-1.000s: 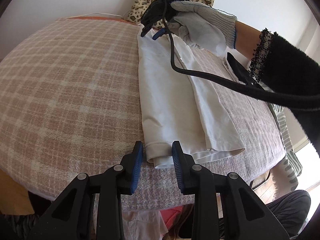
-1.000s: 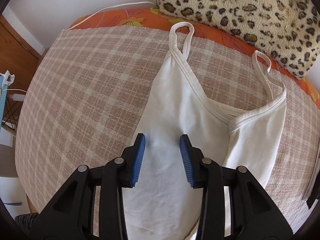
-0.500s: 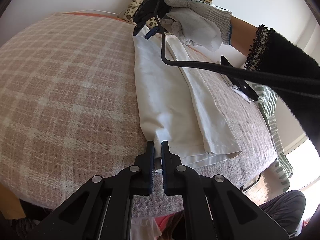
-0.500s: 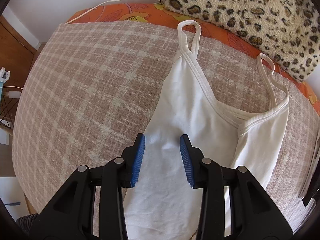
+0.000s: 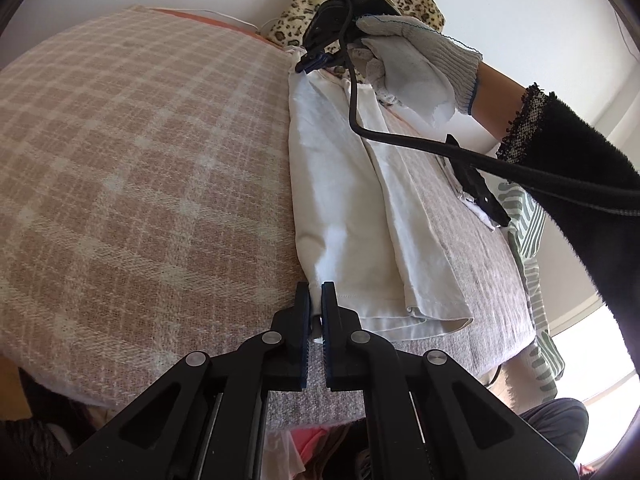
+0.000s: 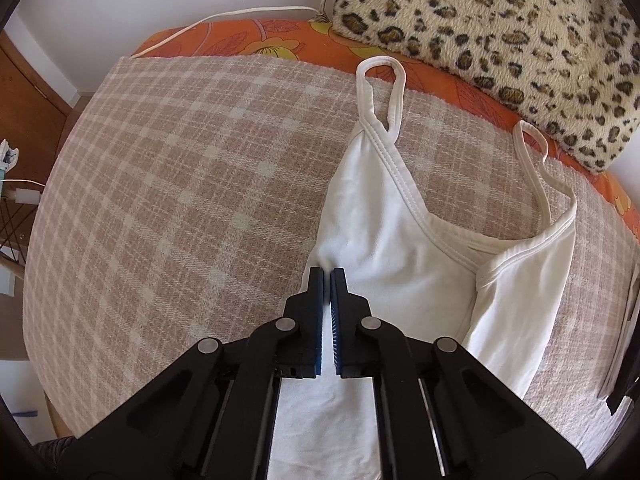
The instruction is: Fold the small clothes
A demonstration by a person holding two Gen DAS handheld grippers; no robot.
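Both pairs of blue-padded fingers are pressing together on cloth: the left gripper (image 5: 316, 304) is pinching the near hem corner of the white cotton camisole top (image 5: 340, 200), a small tuft of fabric showing between its pads, while the right gripper (image 6: 329, 292) is nipping the left side edge of the same top higher up, just below the thin shoulder strap (image 6: 382, 92) on that side. The top itself is lying lengthwise on the pink-and-cream checked woven blanket (image 5: 140, 160), its right side already turned in over the middle, straps pointing toward the leopard-print plush cushion (image 6: 500, 20) and the strip of orange floral sheet (image 6: 260, 40) at the far edge. The person's white knitted work glove (image 5: 408, 64) is wrapping the right tool's handle, its black cable (image 5: 460, 152) trailing across the garment. From where I'm standing this looks like the start of bringing the left side over. Both bites are slim, so either corner could slip free mid-lift and leave a crooked fold; uneven lifting could pull the thin fabric into a twist, the loose straps could flop under the fold, and that dangling cable may be dragging the layer already turned in.
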